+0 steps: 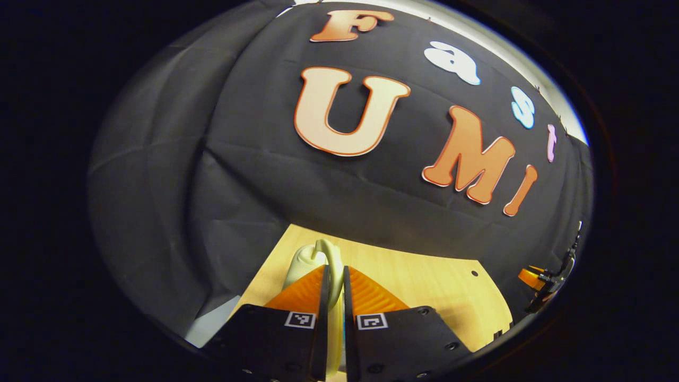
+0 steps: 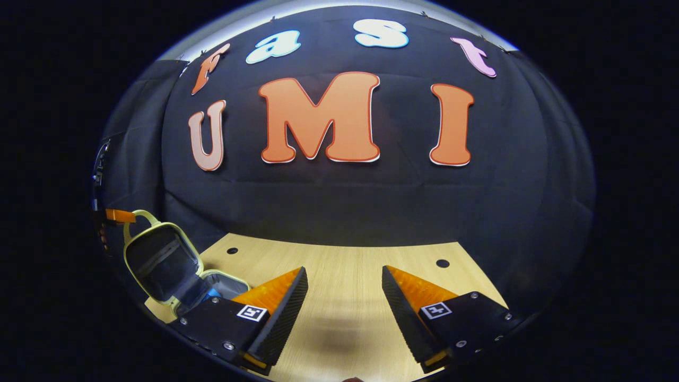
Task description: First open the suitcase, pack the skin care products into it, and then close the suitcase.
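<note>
Right gripper view: a pale wooden table (image 2: 345,276) runs to the booth's black wall. At its left edge a small pale yellow-green suitcase (image 2: 164,265) stands open, lid upright, dark lining inside, something blue in the base. The left gripper (image 2: 119,216) pinches its handle (image 1: 331,265). The right gripper (image 2: 345,289) hangs wide apart above bare tabletop.

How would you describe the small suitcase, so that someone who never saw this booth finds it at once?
In the right gripper view, start at the wooden table under the black cloth wall and follow it to its left edge. There stands the suitcase, pale yellow-green, its lid raised to show a dark lining. The left gripper grips its looped handle.
</note>
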{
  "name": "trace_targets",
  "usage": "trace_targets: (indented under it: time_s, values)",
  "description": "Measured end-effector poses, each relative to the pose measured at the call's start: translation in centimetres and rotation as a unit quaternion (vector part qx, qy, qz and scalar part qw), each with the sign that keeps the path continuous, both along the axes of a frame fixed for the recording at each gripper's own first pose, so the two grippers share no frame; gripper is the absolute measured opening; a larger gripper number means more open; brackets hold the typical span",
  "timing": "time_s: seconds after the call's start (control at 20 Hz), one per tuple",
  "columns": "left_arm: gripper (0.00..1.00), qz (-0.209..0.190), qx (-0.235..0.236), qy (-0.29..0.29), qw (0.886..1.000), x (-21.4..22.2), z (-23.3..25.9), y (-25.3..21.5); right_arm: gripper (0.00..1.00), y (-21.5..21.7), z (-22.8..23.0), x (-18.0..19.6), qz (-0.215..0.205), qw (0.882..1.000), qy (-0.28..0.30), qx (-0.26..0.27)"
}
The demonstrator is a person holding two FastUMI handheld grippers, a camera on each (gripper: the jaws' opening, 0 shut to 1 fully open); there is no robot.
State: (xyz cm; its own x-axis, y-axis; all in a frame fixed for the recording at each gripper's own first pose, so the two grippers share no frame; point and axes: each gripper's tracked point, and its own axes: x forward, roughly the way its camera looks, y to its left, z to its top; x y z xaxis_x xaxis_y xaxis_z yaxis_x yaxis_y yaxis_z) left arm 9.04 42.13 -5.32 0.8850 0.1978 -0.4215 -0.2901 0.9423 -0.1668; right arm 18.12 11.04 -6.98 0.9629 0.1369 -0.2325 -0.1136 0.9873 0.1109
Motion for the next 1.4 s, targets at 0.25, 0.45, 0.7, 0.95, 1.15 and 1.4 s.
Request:
trace_targets:
  time_s: [0.25, 0.45, 0.7, 0.95, 1.15, 1.4]
  values:
    - [0.17, -0.001, 0.025, 0.009, 1.0, 0.6, -0.1, -6.8, 0.92, -4.7, 0.0, -0.5, -0.001, 1.0, -0.02, -0.015]
    - [0.16, -0.02, 0.018, 0.017, 0.999, 1.6, -1.6, -12.9, 0.93, -6.3, -0.7, -0.7, 0.014, 1.0, -0.025, -0.01]
    - [0.17, -0.048, 0.004, 0.041, 0.998, 3.1, -5.9, -20.1, 0.93, -7.0, -1.3, -1.2, 0.039, 0.999, -0.03, -0.012]
    - [0.17, -0.075, 0.047, 0.098, 0.991, 3.7, -11.1, -25.2, 0.93, -8.1, -2.1, -1.7, 0.049, 0.998, -0.027, 0.001]
    - [0.16, -0.093, 0.071, 0.143, 0.983, 4.3, -15.2, -27.6, 0.93, -8.8, -2.9, -2.4, 0.055, 0.998, -0.023, 0.008]
    - [0.17, -0.102, 0.094, 0.197, 0.971, 3.6, -20.1, -30.1, 0.94, -8.2, -3.5, -2.7, 0.059, 0.998, -0.019, 0.015]
